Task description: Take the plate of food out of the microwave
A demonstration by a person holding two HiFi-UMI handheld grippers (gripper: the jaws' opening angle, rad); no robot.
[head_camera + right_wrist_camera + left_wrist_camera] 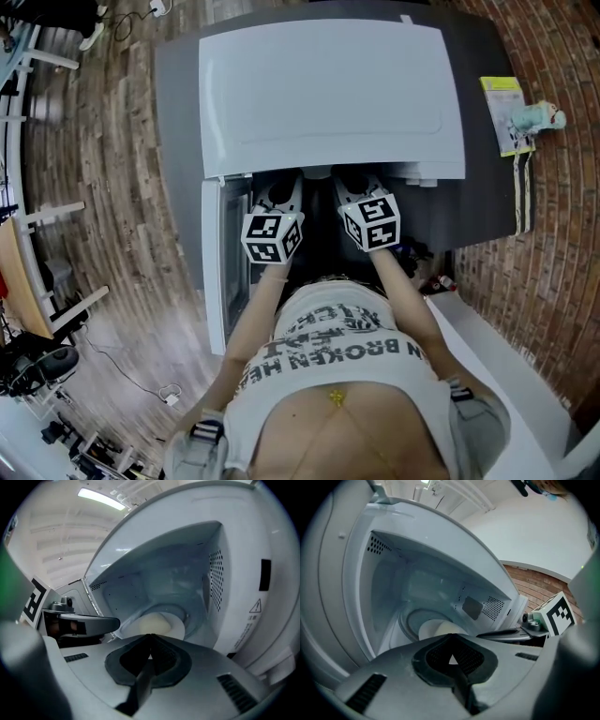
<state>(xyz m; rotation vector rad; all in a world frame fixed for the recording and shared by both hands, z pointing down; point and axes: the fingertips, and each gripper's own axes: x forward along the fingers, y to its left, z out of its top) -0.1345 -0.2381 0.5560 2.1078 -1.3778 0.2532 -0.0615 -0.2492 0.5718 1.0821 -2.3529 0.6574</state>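
Note:
The white microwave stands with its door swung open to the left. Inside, on the glass turntable, sits a white plate carrying a pale mound of food; the same plate is half hidden behind the jaws in the left gripper view. My left gripper is shut with nothing in it, just in front of the opening. My right gripper is likewise shut and empty, beside it and short of the plate. From above, the left gripper and the right gripper sit side by side at the microwave's mouth.
The microwave sits on a dark grey table. A yellow booklet and a small bottle lie on its right end. A white ledge runs along my lower right. Perforated vents line the cavity's right wall.

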